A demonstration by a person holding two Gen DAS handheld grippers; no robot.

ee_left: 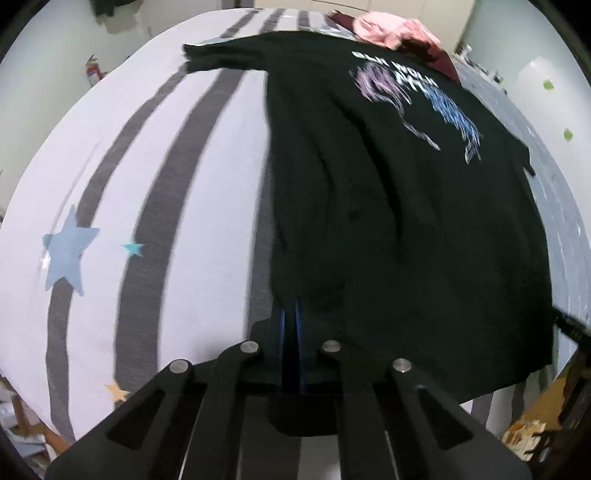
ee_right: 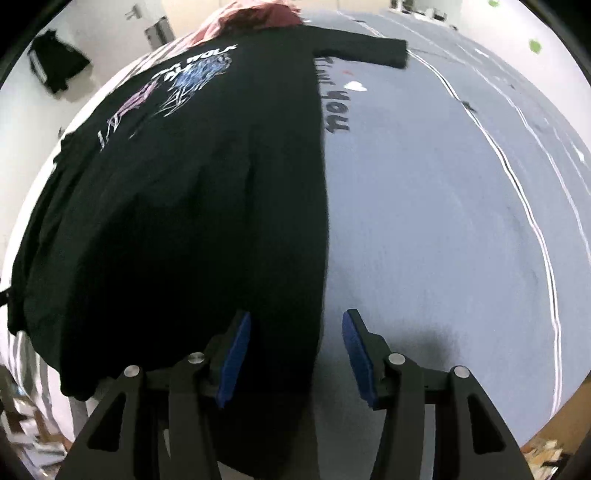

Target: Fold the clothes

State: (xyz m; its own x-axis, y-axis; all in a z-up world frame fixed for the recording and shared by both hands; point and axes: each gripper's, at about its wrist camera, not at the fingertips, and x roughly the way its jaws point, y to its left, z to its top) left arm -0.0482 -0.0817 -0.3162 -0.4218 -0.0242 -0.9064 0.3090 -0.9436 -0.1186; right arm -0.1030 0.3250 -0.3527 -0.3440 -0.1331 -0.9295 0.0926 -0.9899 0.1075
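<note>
Black long-sleeved shirt [ee_left: 388, 206] lies spread flat on the bed, print side up: white lettering over scribbly lilac and blue line-work near the chest, letters too smeared to read. Fabric looks soft and matte, with long shallow folds running down the body toward the hem. One sleeve [ee_left: 221, 61] stretches out straight across the striped cover [ee_left: 155, 184]; in the right wrist view the other sleeve [ee_right: 362, 48] reaches out over the grey cover [ee_right: 424, 221]. Striped cover is pale with dark grey bands and scattered blue and tan star shapes; grey cover is plain, with thin white lines and dark handwritten-style lettering beside the shirt's edge. Pink and maroon clothes [ee_left: 399, 35] sit bunched at the far end past the collar. Left gripper [ee_left: 291, 317]: blue pads pressed together, pinching the shirt's lower left hem corner. Right gripper [ee_right: 293, 325]: fingers apart, blue foam pads [ee_right: 234, 354] straddling the shirt's right hem edge, not pressing it; the cloth's side edge runs between them.
</note>
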